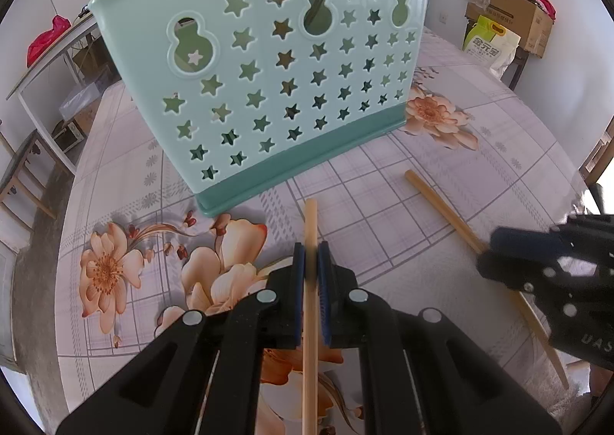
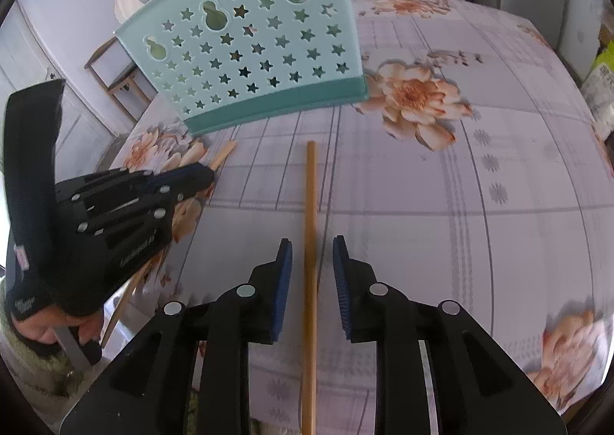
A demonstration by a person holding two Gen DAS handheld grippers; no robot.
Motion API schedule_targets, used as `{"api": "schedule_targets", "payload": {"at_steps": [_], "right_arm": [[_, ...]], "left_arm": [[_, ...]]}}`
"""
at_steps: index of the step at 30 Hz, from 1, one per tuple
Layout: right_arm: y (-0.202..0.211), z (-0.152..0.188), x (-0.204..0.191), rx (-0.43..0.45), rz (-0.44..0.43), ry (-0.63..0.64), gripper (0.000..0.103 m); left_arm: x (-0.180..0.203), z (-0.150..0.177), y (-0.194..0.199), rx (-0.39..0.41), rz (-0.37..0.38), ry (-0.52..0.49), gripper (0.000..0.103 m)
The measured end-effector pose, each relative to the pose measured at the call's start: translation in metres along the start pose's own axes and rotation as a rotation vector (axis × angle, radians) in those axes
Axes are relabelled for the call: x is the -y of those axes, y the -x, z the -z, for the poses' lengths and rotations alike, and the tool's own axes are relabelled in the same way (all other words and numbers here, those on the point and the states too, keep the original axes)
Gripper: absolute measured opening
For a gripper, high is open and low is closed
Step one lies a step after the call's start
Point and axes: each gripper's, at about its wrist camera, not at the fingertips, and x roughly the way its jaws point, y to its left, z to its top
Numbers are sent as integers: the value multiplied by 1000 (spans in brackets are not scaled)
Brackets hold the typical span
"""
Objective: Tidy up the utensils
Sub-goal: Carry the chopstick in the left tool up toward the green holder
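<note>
A light green utensil holder (image 1: 268, 70) with star cut-outs stands upright on the flowered tablecloth; it also shows in the right wrist view (image 2: 253, 47). My left gripper (image 1: 311, 254) is shut on a wooden chopstick (image 1: 310, 220) that points toward the holder. A second wooden chopstick (image 2: 310, 212) lies flat on the cloth between the open jaws of my right gripper (image 2: 311, 247), not touched by either pad. In the left wrist view this chopstick (image 1: 441, 205) lies at the right, with the right gripper (image 1: 495, 254) over it. The left gripper (image 2: 205, 176) shows at the left of the right wrist view.
The table (image 2: 479, 185) has a checked cloth with orange flowers. Off the table stand a cardboard box (image 1: 514, 20), a rice bag (image 1: 489, 42), a side table (image 1: 50, 63) with a red bag, and a wooden stool (image 2: 115, 78).
</note>
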Motion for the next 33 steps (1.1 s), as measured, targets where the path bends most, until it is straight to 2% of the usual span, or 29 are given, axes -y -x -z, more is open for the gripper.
{"api": "schedule_targets", "payload": {"at_steps": [13,16,20,26,33], "right_arm": [[-19,-28,-14,22,86,86,21],[-23,-31,-14,31,108,103,17],[-25,-32,-15,44,139,116,6],[-23,-34,-9,55,127,76,5],[5,-37,13,111,63,-38,5]], "left_arm": [[-1,0,0,1,4,-1,6],[-1,0,-1,1,3,-1,6],[-2,0,0,2,5,-1,6],[-3,-1,0,-1,13,-6,6],[-9,-1,-1,11,33,-4,7]]}}
